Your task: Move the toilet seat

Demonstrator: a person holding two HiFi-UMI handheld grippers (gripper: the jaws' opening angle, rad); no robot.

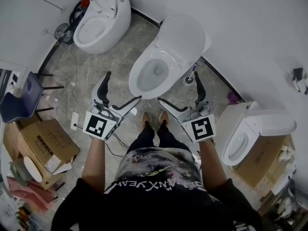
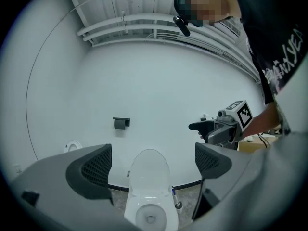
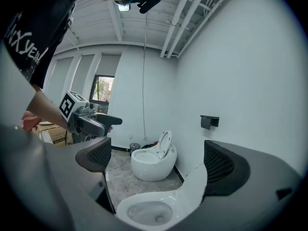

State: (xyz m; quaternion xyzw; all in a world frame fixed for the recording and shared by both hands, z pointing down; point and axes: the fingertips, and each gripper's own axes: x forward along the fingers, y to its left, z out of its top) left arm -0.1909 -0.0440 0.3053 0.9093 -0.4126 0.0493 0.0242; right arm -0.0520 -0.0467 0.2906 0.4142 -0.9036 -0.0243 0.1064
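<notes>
Since seat stands upright, left tool, right tool hover spread, empty, flanking bowl for reach.

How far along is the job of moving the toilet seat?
Done: nothing that I can confirm; the toilet seat stands raised over the bowl, untouched. In hand: nothing, since left gripper and right gripper are both open, short of it. Left: grip the toilet seat and move it.
</notes>
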